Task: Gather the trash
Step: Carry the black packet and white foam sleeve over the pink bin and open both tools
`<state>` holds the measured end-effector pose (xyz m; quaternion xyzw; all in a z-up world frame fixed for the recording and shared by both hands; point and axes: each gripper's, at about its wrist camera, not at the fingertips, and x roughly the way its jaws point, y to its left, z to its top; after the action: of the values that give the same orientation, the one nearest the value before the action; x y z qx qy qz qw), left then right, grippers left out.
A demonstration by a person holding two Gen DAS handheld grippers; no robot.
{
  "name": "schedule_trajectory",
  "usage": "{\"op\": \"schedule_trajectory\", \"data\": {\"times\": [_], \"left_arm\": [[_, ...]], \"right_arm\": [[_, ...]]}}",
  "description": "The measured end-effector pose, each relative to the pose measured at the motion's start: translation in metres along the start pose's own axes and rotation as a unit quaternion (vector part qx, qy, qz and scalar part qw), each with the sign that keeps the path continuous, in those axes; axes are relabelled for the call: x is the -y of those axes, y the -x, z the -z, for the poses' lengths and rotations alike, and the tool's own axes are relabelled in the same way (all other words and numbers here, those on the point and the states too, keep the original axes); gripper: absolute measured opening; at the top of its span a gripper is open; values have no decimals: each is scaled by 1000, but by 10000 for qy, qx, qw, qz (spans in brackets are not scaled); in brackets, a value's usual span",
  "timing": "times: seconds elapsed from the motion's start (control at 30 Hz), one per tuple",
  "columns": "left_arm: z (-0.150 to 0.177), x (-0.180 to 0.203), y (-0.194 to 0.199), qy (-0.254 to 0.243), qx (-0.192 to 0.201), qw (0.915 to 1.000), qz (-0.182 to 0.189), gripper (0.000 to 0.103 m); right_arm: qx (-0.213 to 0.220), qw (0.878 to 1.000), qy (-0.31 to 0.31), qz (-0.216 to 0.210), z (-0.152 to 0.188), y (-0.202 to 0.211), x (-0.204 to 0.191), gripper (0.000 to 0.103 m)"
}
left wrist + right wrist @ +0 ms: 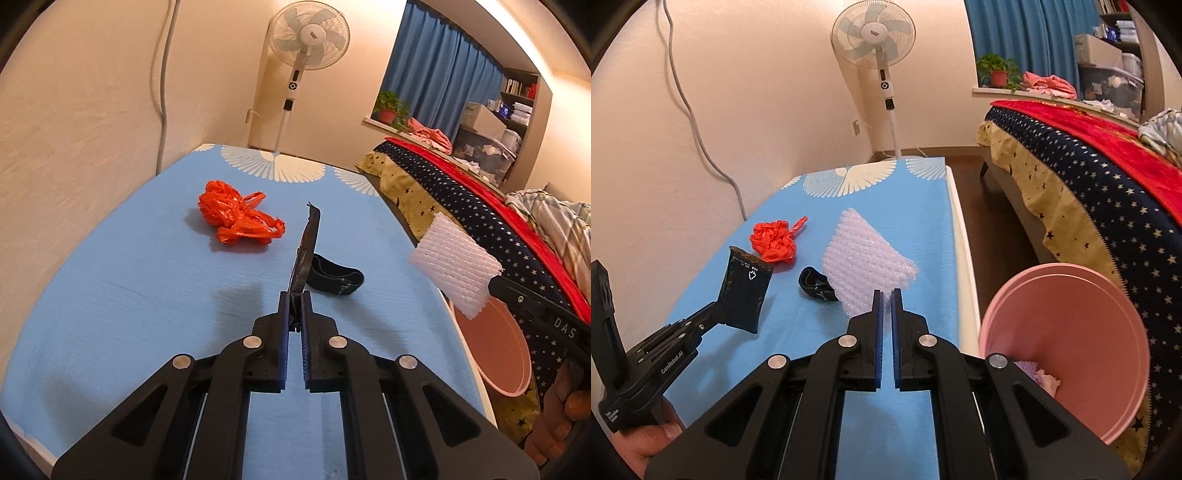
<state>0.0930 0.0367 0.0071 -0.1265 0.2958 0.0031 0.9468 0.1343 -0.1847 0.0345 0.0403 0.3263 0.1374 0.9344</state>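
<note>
My left gripper (295, 295) is shut on the bottom edge of a black snack wrapper (306, 251), which stands edge-on above the blue tablecloth (129, 295). The right wrist view shows that wrapper (746, 291) flat-on, lifted off the table. My right gripper (886, 295) is shut on a corner of a bubble-wrap sheet (864, 254); in the left wrist view the sheet (454, 266) hangs in the air near the table's right edge. A crumpled red plastic bag (232, 218) and a black strap (332, 275) lie on the cloth.
A pink bin (1067, 332) stands on the floor right of the table, with some scraps inside. Beyond it is a bed with a starred cover (1089, 184). A standing fan (875, 33) is past the table's far end, and a wall runs along the left.
</note>
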Motion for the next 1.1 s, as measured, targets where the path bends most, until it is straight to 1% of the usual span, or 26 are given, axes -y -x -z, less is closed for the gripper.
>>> {"op": "schedule_trajectory", "data": {"times": [0.3, 0.6, 0.8, 1.1], "left_arm": [[2, 12, 18, -88, 130, 9998, 156, 6], [4, 26, 22, -255, 135, 9993, 246, 6], [6, 32, 24, -337, 153, 9989, 274, 6], [8, 37, 21, -443, 143, 9983, 337, 6]], "right_arm": [[135, 9997, -62, 203, 10, 30, 12, 4], [336, 9983, -271, 391, 18, 57, 30, 4], [397, 9971, -365, 539, 25, 67, 41, 4], [448, 9953, -439, 732, 33, 72, 67, 4]]}}
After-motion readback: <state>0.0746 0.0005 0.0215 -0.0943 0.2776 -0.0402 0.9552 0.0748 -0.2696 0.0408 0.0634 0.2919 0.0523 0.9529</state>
